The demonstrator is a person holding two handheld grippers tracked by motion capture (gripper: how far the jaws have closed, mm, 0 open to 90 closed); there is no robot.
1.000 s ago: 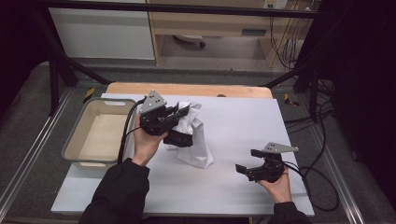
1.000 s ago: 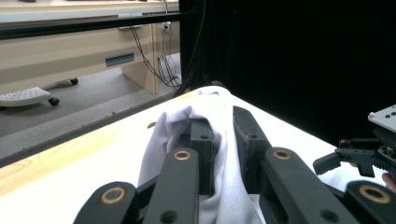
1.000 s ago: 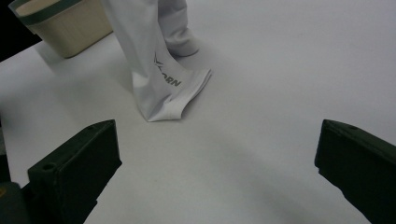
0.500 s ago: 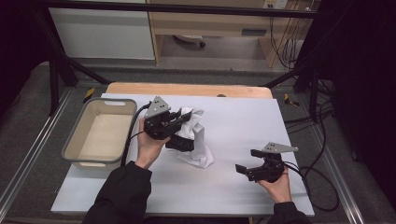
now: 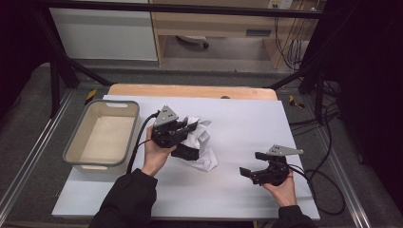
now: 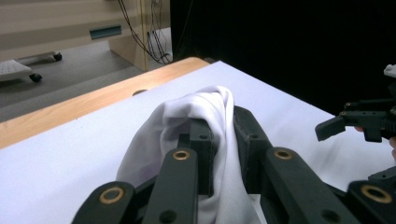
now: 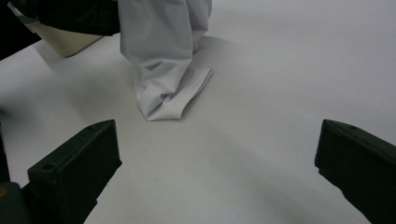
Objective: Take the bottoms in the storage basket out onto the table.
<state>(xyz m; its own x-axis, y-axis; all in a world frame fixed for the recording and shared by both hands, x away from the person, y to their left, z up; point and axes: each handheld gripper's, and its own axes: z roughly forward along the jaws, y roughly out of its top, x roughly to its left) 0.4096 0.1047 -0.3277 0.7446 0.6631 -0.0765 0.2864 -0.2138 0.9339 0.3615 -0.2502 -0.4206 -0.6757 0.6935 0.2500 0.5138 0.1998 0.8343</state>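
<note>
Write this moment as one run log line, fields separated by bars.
left hand-held gripper: shut on crumpled white cloth | right hand-held gripper: open, empty | cloth end on white table

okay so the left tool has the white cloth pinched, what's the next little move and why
Probably lower the left tool a bit more so the white cloth settles onto the table. Its jaws are shut on a fold, and the cloth's lower end already touches the tabletop. The right tool waits open, apart, nearby.

Left gripper (image 5: 186,134) sunk toward 6 o'clock with pinched white cloth (image 5: 202,147); cloth's lower end now on table (image 5: 237,199).
</note>
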